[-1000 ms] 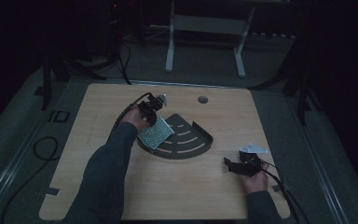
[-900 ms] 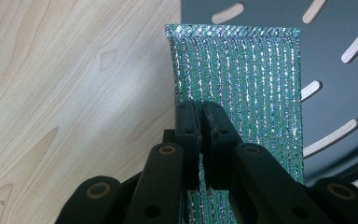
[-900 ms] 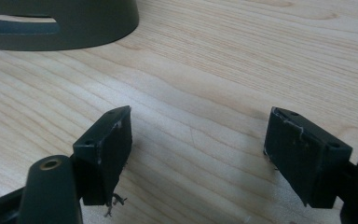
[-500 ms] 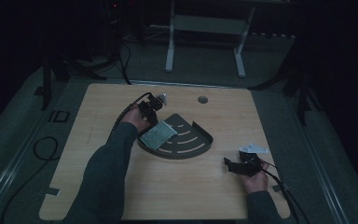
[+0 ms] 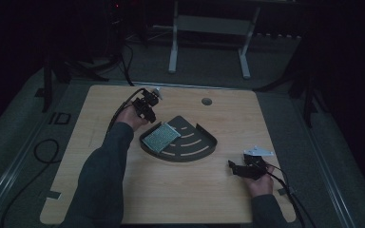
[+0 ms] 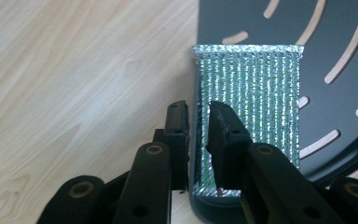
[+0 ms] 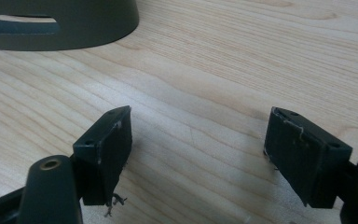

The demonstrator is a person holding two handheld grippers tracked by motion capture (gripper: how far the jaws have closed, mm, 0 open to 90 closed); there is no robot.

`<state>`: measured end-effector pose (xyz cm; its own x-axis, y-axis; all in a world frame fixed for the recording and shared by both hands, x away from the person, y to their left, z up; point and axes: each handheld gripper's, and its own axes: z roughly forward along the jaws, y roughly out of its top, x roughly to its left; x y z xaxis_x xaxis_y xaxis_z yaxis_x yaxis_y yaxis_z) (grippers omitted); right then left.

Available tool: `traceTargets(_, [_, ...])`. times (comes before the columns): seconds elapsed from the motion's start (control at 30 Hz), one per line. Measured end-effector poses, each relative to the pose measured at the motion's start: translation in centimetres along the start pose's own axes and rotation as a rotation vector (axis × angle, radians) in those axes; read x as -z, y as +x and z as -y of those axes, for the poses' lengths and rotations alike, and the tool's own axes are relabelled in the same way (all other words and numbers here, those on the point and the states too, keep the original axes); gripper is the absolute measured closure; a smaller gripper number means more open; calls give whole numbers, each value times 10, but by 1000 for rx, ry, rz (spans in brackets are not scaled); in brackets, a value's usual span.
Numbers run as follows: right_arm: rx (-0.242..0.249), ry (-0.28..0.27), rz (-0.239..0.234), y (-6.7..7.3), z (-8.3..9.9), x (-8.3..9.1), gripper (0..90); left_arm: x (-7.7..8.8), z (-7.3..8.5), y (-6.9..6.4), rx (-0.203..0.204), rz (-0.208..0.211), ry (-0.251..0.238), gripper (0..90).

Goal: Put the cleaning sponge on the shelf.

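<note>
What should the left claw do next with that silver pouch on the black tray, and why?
Probably lift the left claw clear. Its jaws have just been opening and no longer pinch the silver pouch, which lies flat on the black tray.

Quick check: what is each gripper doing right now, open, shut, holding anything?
Left gripper: jaws just opened, a small gap, off the silver pouch lying on the black tray.
Right gripper: wide open, holding nothing.
</note>
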<state>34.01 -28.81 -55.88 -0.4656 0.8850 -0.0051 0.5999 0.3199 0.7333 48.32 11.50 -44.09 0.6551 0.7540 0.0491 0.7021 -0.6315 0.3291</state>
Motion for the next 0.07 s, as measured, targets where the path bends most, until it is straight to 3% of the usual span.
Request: traceTargets(0.07, [-1,0,0,0,0,0,226,2,2,1,9,-3,-9,758])
